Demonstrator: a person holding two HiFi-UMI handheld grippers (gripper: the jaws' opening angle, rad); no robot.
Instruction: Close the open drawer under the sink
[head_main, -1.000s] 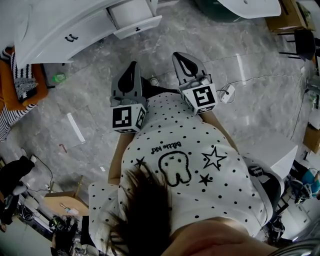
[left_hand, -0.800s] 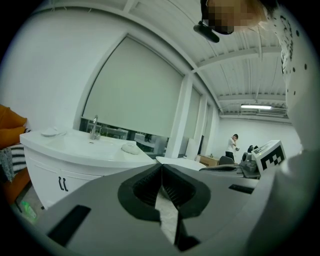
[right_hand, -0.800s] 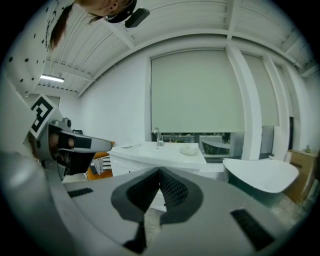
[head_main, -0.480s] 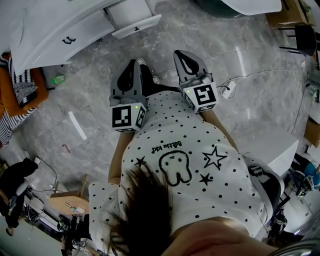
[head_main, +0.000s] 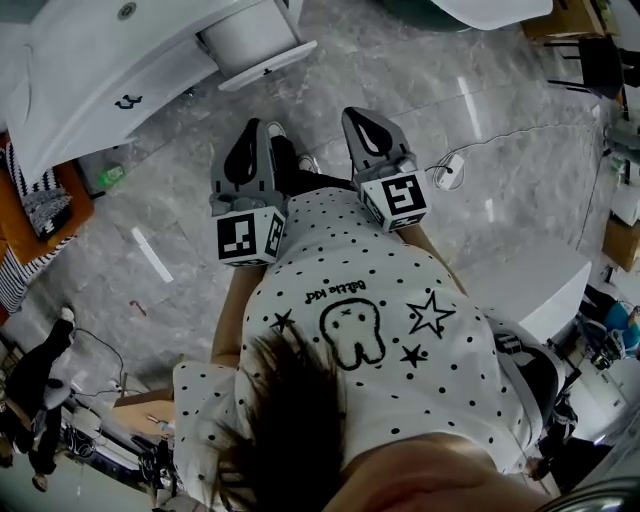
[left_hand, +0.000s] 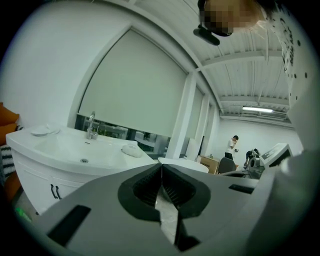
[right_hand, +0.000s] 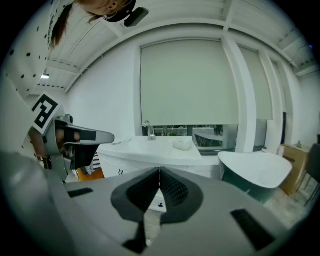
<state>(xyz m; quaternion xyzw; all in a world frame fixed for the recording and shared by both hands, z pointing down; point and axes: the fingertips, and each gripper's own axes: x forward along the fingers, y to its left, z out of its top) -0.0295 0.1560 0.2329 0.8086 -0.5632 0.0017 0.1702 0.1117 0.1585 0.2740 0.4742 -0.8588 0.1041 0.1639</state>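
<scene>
Grey stone floor (head_main: 180, 200) fills most of the head view. At the far left stands the white sink (head_main: 90, 60). The open drawer (head_main: 262, 62) sticks out from under its right end, and its white front faces the person.

The left gripper (head_main: 258, 130) and the right gripper (head_main: 362, 115) are held out in front of the person's spotted shirt (head_main: 350, 300), side by side with a small gap between them. Both point away from the body and a little down. The marker cubes (head_main: 248, 235) sit at the near ends, close to the shirt. Each gripper's own view shows its two jaws pressed together with nothing caught between them.

The drawer is well apart from both grippers, far and a bit left of the left one, so I think no push has begun.

To do this step well, the person should step closer first. Then the shut tips should rest flat on the drawer front, near its small dark handle (head_main: 266, 70) in the middle. The push should go straight in, slow and even. A push at one corner could make the drawer go crooked and stick. A hard shove could make it bang.
</scene>
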